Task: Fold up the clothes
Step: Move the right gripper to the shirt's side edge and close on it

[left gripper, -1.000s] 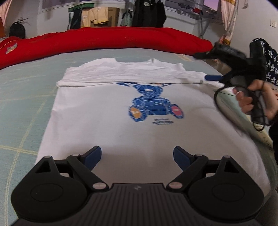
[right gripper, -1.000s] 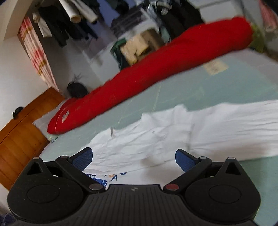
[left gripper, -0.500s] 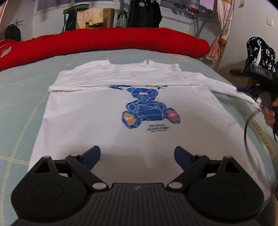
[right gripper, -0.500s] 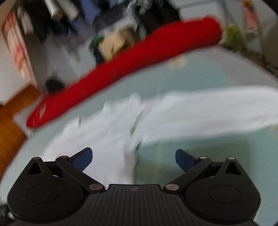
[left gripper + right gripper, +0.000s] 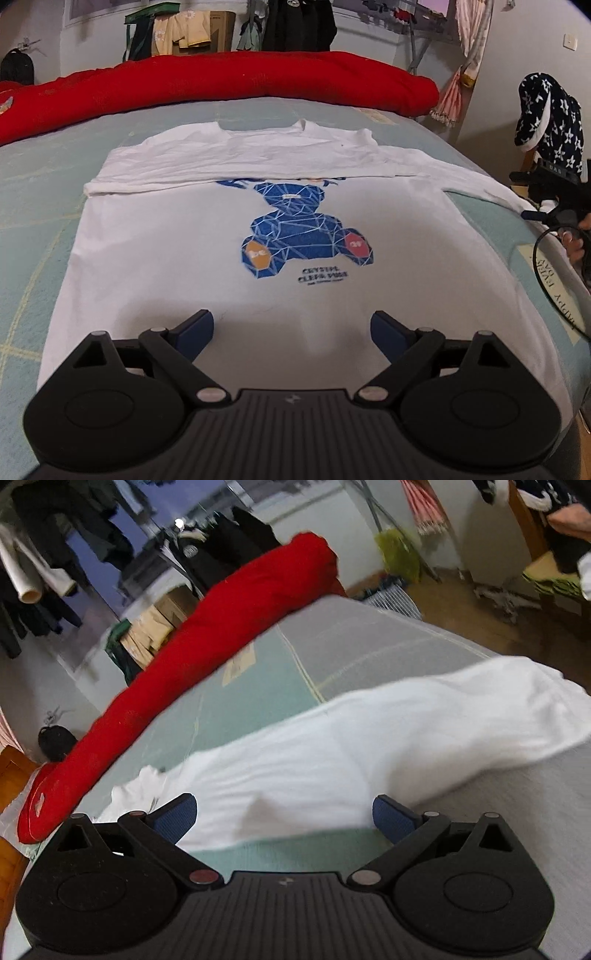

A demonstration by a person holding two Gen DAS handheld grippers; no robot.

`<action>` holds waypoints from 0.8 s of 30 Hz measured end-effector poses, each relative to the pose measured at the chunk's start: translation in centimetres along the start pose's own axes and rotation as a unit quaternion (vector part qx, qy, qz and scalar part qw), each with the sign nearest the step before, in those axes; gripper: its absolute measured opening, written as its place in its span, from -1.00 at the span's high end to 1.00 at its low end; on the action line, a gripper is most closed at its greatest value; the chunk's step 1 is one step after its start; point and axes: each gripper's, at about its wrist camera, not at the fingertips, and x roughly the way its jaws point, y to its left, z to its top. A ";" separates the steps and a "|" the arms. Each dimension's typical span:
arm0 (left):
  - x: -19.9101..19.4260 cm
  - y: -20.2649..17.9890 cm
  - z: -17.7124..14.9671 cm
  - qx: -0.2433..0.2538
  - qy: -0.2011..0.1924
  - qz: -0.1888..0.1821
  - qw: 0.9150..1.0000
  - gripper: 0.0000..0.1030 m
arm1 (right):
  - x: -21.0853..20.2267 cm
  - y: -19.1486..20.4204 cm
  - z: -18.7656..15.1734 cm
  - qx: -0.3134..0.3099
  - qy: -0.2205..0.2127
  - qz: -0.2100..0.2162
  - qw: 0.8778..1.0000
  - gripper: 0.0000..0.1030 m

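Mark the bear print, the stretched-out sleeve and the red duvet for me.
bear print [image 5: 301, 225], left wrist view, on the bear's blue body.
sleeve [image 5: 424, 734], right wrist view, mid-length on the white fabric.
red duvet [image 5: 236, 79], left wrist view, middle of the roll.

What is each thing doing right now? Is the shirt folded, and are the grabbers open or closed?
T-shirt: flat on the bed, print up, top part folded over.
Sleeve: stretched out sideways, not folded in.
Left gripper: open, empty, over the hem.
Right gripper: open, empty, by the sleeve.
Red blanket: rolled up.
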 end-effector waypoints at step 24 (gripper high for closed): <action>1.0 -1.7 0.2 0.036 0.006 0.008 0.999 -0.87 | -0.8 -5.4 3.4 0.049 -0.024 -0.036 0.998 -1.00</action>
